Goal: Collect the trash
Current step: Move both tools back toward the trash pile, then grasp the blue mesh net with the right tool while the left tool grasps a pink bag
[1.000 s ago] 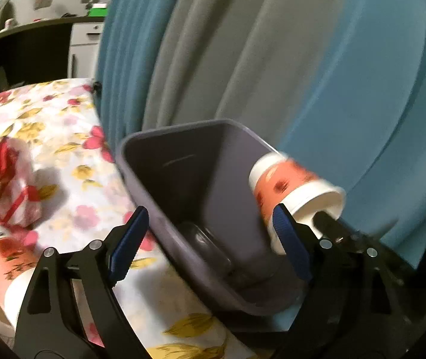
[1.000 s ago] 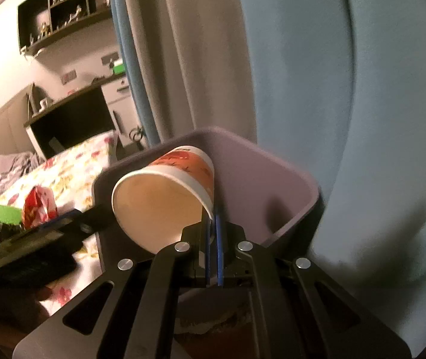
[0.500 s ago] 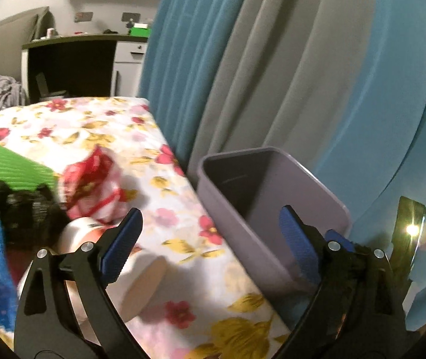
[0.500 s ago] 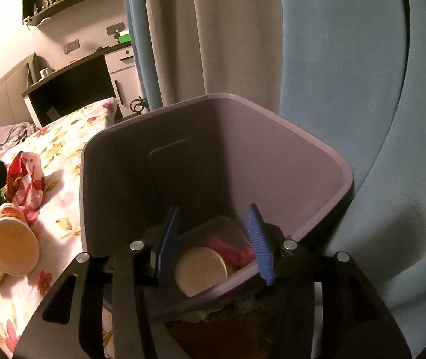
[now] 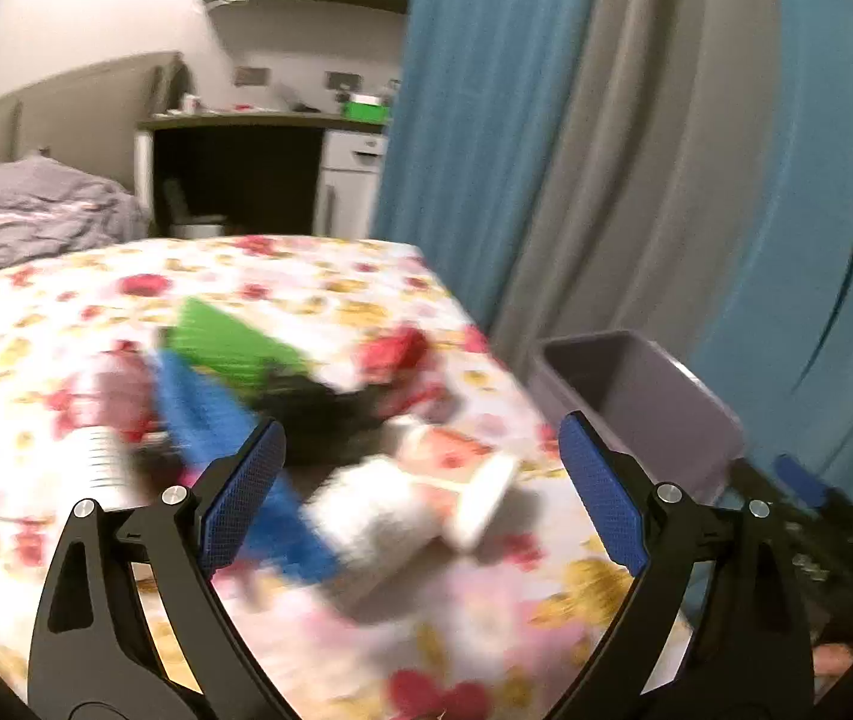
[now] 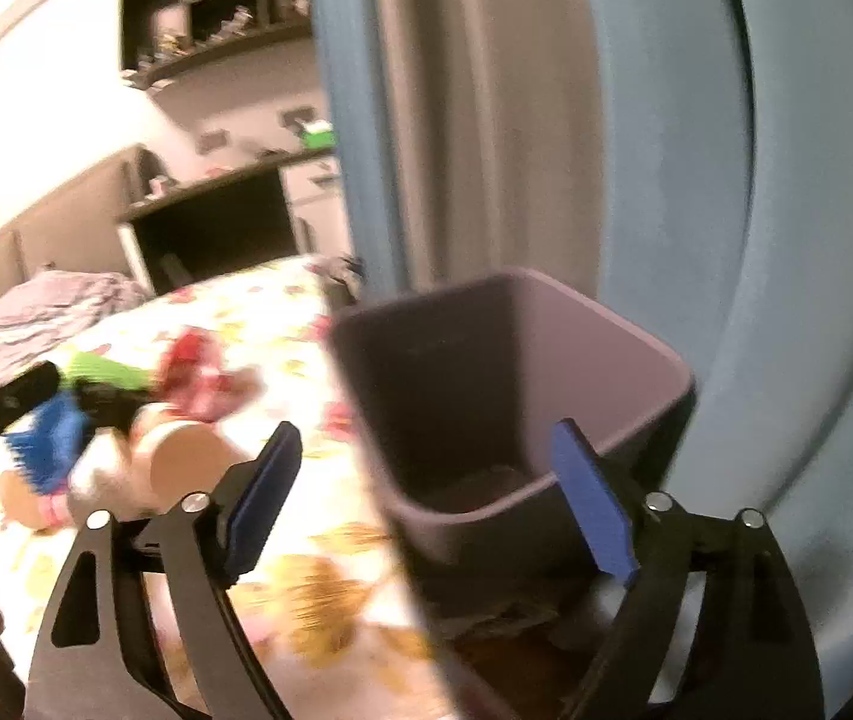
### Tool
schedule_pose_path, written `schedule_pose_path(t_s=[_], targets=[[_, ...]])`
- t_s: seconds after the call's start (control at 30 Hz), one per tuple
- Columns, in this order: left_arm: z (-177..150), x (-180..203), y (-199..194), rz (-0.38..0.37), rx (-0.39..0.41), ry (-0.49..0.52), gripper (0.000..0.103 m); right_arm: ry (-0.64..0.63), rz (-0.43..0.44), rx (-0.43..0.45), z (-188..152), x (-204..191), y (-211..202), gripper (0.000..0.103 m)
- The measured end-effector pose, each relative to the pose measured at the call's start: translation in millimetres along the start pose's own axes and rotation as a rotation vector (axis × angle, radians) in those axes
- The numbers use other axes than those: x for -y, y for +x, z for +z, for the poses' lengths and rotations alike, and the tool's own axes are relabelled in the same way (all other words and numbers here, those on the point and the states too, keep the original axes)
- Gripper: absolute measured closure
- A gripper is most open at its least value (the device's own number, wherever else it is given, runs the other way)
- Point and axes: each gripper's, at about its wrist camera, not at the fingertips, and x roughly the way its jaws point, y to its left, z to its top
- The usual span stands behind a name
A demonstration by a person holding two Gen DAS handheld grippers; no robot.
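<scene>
Blue and grey curtains [image 5: 636, 150] back a bed [image 5: 336, 288] under a floral spread, with a purple bin [image 6: 516, 396] standing at its edge. Left gripper [image 5: 420, 492] — fingers wide apart, nothing between the pads — points at the trash heap just beyond its tips: a paper cup [image 5: 456, 474] lying on its side, a green piece [image 5: 228, 342], a blue piece [image 5: 198, 414] and a red wrapper [image 5: 402, 360], all blurred. Right gripper [image 6: 426, 504] — fingers opening, nothing gripped — frames the bin's near wall; the heap lies beyond its left finger. Contents of the bin cannot be made out.
</scene>
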Motion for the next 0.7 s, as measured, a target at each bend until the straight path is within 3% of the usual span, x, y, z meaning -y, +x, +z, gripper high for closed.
schedule_pose_path(t_s=[0.2,0.47,0.7], targets=[[-15.6,-53.1,-38.2,0.130,0.017,-0.041,0.009,-0.083,0.142,0.041,-6.8,-59.1,-33.7,0.019],[-42.0,-123.5,-79.2,0.304,0.014,-0.091,0.009,-0.171,0.220,0.035,-21.1,-120.8,-43.2,0.019],[-50.0,-165.6,-105.2,0.370,0.035,-0.149,0.009,-0.224,0.244,0.020,-30.8,-158.3,-41.7,0.019]])
